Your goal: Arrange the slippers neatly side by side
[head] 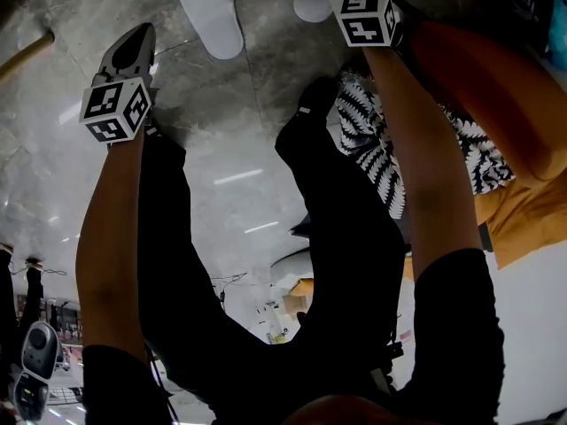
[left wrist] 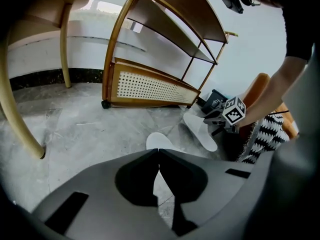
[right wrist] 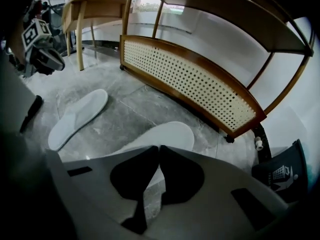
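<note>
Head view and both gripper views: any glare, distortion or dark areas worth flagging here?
Head view: bright streaks glare on the glossy floor; black clothing darkens the lower half. Left gripper view: fisheye bows the shelf unit, corners black. Right gripper view: same bowing, corners dark, both slippers sharp.

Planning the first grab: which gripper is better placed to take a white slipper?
Probably right. The right gripper, fingers shut, sits just short of the flat white fabric slipper. The left gripper has grey floor between it and the other white slipper.
</note>
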### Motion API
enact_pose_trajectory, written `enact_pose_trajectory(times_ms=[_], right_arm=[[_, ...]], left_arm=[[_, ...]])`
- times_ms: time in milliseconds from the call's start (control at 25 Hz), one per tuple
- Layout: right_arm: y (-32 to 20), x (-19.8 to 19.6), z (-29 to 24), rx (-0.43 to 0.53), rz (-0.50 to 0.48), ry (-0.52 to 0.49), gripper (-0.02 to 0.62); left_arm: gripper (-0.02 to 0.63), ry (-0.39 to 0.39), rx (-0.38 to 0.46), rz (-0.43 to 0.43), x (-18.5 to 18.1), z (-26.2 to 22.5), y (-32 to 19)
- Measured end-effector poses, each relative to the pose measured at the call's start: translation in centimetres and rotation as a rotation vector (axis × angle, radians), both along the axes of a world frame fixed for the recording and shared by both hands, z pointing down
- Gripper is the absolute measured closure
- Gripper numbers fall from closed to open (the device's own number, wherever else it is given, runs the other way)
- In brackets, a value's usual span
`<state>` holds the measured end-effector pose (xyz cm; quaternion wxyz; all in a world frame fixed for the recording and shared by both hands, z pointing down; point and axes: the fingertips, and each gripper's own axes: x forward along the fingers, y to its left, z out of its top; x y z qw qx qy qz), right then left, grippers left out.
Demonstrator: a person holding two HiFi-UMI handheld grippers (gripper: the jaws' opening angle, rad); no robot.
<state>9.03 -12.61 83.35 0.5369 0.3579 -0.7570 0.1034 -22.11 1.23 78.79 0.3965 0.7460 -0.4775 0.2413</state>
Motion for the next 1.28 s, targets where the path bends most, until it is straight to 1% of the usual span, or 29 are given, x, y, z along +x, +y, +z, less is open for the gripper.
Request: enact_pose_trajectory(times_ms=[200,320,600,920,1040,1280], right_arm=[[2.9,-1.6,-2.9,0.005,-0.156,-0.018,0.555],[4.5,-2.6,-3.7,0.021,-0.224,-0.032,0.555],[7.8,-5.3,-3.2,0.035,-0.268,-0.075,0.555],[8.7,-9.1,-1.4,0.04,-0.305,-0.118,0.555],[9.4,-9.9,-0.8,0.036,-0.331,-0.12,0.555],[10.7,-10.8,0.6,0.025,-0.35,-0.118,0.555]], left_arm=[[0.589,0.001,-0.004,-0.016,0.1,-1.6,0.3],[0.589,0.004,-0.006,-0.016,0.6,-2.2,0.7],[0.589,0.011,-0.001,-0.003,1.5,-1.9,1.3],[0.589,0.036,-0.01,-0.038,0.9,-0.8,2.5],[0.589,0.036,-0.01,-0.05,0.5,-0.6,2.9],[0.589,0.034,-0.019,-0.055,0.1,0.1,3.8]])
